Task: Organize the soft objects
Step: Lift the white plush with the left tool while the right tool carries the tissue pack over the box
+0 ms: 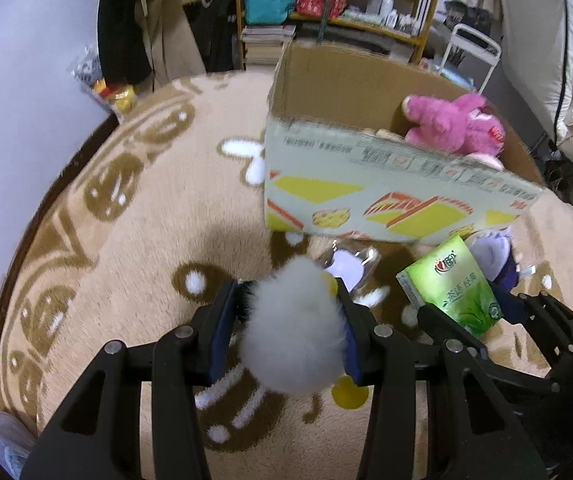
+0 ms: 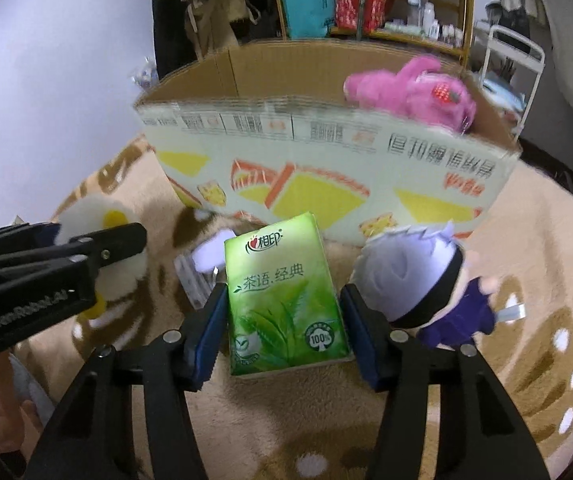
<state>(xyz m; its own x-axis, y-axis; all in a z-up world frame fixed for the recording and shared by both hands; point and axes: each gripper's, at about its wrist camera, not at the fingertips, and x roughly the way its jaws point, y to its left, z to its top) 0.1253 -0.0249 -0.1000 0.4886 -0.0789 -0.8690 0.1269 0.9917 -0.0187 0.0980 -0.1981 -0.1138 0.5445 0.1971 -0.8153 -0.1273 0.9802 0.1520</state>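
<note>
White fluff fills the left gripper (image 1: 292,320): its blue-padded fingers are pressed against both flanks of a white plush duck (image 1: 294,328) with a yellow beak and yellow feet. The duck's long axis runs along the fingers, beak end pointing away toward the cardboard box (image 1: 366,184), feet end toward the camera. Whether the toy is clear of the carpet (image 1: 126,240) cannot be told.

From the right wrist view, the right gripper (image 2: 282,328) straddles a green tissue pack (image 2: 284,296), one blue pad on each long side; the left pad touches the pack's edge, while the right pad sits just beside it, so a firm grip cannot be confirmed. The pack lies flat on the carpet, its long axis along the fingers, its top pointing to the box.

Just right of the pack lies a grey-haired doll (image 2: 426,284) in dark purple clothes, head nearest the pack, body trailing off to the right. A small clear-wrapped packet (image 2: 202,268) lies between the pack and the duck.

Inside the open box, at its right end, a pink plush bear (image 2: 410,88) rests against the wall, its long axis running left to right.
</note>
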